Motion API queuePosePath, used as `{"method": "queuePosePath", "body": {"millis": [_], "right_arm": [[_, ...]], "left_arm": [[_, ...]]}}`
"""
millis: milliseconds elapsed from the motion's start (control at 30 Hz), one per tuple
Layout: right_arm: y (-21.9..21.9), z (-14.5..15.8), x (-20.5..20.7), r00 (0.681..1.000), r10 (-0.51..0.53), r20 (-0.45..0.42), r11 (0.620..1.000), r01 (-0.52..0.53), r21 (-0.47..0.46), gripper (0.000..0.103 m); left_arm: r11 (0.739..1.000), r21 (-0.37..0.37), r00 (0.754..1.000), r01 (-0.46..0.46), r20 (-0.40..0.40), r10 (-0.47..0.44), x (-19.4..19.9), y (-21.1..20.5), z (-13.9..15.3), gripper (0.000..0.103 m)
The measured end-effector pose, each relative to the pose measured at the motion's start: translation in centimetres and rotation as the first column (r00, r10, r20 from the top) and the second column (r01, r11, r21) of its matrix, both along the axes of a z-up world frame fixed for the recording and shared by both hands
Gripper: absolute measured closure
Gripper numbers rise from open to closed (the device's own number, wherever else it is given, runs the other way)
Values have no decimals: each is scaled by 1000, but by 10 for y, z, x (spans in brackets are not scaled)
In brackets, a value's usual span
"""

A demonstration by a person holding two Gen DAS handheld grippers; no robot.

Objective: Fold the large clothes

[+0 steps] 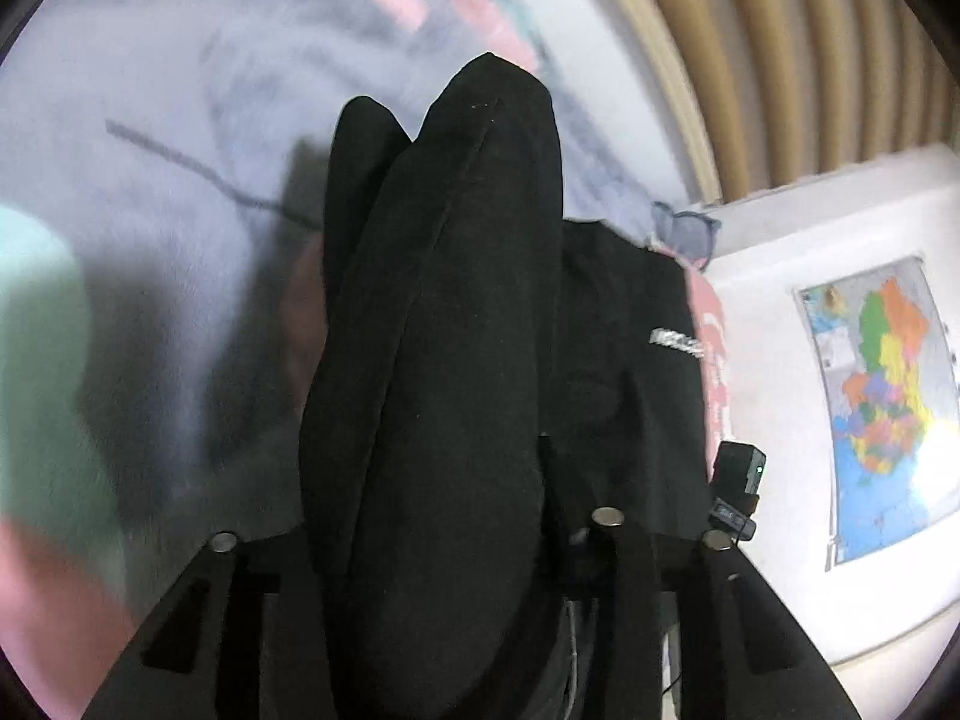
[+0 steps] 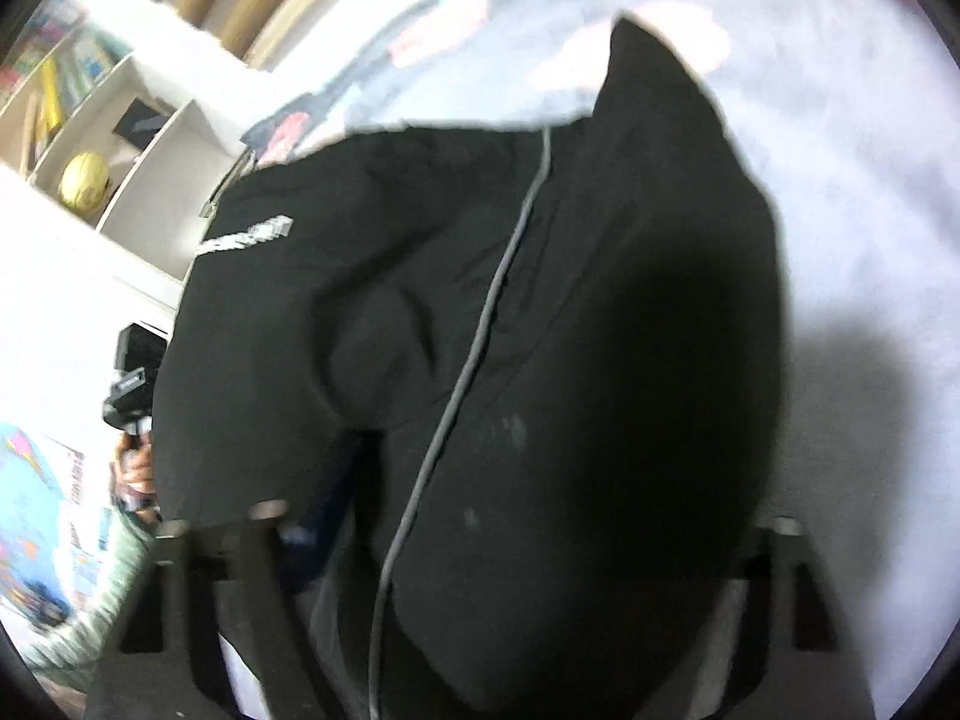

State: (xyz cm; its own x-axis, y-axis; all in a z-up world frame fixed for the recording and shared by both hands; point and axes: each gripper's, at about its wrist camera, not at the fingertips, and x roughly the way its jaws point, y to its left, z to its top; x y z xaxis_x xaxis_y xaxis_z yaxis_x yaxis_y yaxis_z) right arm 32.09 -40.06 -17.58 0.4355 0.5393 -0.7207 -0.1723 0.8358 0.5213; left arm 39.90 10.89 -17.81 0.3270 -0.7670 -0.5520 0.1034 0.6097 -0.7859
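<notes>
A large black garment (image 1: 444,360) with a white logo (image 1: 677,344) and a grey drawcord (image 2: 480,324) hangs bunched between both grippers above a pale lilac bed cover (image 1: 168,192). My left gripper (image 1: 432,540) is shut on a thick fold of the black garment, which hides its fingertips. My right gripper (image 2: 480,528) is shut on another bunch of the black garment (image 2: 540,360), which covers its fingers. In the left wrist view the right gripper's body (image 1: 739,489) shows past the cloth. In the right wrist view the left gripper's body (image 2: 133,372) shows at the left edge.
The bed cover has pink and teal patches (image 1: 480,6). A ribbed beige headboard (image 1: 780,60) stands behind. A white wall carries a coloured map (image 1: 882,396). White shelves (image 2: 150,138) hold books and a gold ball (image 2: 84,180).
</notes>
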Motion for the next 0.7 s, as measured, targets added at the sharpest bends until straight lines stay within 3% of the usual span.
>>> {"method": "queuePosePath", "body": {"millis": [67, 167, 467, 600, 700], "right_arm": [[2, 19, -14, 998, -9, 57, 1000, 9, -1, 53], [15, 50, -38, 993, -14, 114, 999, 18, -26, 59], [56, 147, -131, 980, 19, 199, 995, 1, -99, 61], [56, 167, -157, 980, 33, 198, 991, -7, -133, 61], [63, 166, -160, 985, 39, 166, 988, -14, -152, 61]], "left_arm": [[1000, -12, 999, -8, 50, 8, -15, -4, 19, 66], [999, -44, 993, -8, 118, 13, -43, -10, 57, 67], [999, -40, 970, 15, 245, -5, -144, -13, 164, 66], [998, -50, 963, 25, 271, -11, -192, 6, 174, 66], [999, -44, 967, 28, 256, -16, -220, 21, 162, 66]]}}
